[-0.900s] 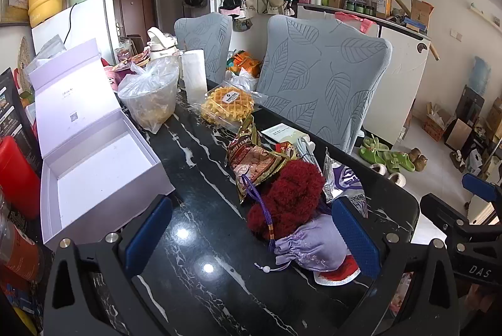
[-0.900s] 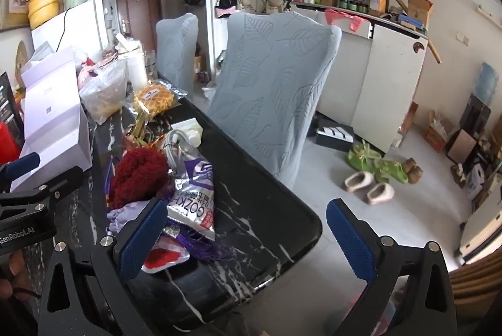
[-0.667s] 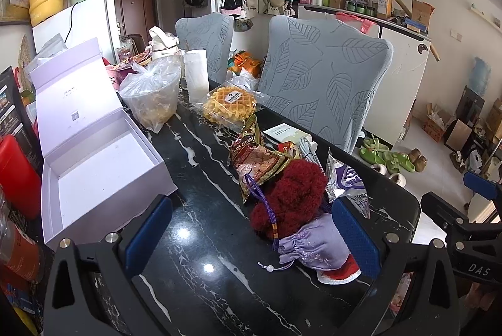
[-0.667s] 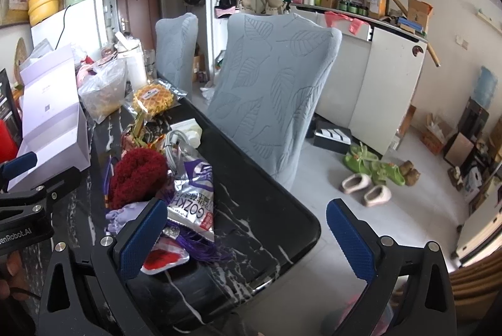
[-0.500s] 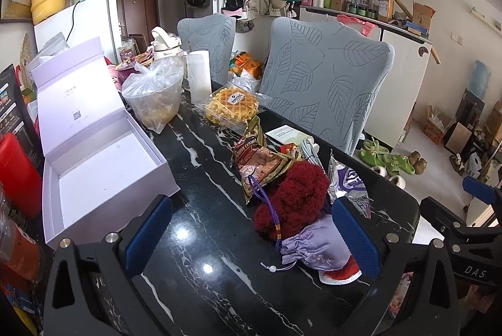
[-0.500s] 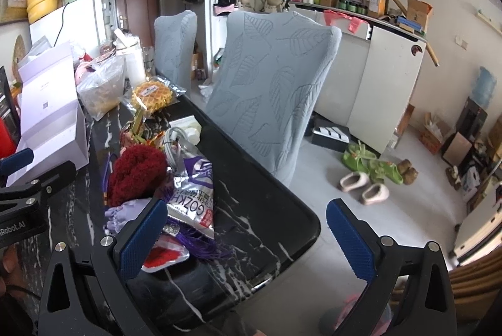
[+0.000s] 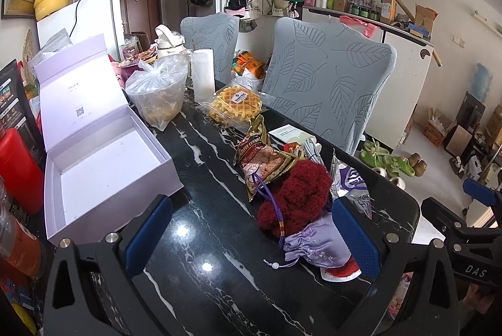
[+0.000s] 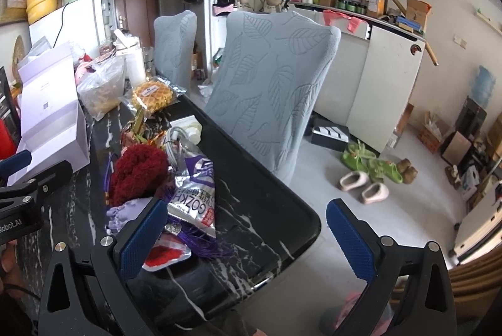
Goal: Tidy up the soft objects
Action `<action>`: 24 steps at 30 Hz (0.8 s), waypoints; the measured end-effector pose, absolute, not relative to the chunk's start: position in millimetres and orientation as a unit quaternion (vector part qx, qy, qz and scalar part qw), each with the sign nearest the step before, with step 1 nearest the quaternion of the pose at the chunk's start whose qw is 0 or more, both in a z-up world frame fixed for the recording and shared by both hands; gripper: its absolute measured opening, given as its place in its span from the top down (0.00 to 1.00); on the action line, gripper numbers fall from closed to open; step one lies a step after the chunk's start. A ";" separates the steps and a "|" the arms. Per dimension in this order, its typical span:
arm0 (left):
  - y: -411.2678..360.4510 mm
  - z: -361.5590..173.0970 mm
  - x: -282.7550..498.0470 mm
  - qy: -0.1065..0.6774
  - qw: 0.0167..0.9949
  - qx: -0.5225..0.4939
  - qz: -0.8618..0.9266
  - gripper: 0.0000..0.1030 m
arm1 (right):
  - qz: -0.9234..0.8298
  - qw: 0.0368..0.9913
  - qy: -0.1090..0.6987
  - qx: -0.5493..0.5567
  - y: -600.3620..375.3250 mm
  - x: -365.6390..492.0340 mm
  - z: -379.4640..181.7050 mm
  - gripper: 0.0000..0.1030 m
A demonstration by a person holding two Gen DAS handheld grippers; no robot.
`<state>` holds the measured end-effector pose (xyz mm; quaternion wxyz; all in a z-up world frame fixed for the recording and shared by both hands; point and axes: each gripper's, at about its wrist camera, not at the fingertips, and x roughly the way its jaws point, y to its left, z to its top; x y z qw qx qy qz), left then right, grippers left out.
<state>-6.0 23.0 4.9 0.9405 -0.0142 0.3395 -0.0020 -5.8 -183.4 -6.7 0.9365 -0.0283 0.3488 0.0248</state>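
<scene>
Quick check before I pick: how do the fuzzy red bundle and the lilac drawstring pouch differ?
The fuzzy red bundle is dark red and shaggy; the lilac drawstring pouch is pale, smooth and embroidered. The bundle is the bulkier and lies farther from the left gripper; the pouch lies nearer, beside one of the left gripper's fingers. The pouch is cinched with a cord ending in a white bead. Both are soft, touch each other and lie unheld on the black marble table.
</scene>
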 end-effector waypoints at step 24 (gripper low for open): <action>24.2 4.6 -10.4 0.343 0.939 -0.020 -0.004 0.00 | 0.038 0.935 0.351 -0.023 -183.5 -7.5 -8.0 0.00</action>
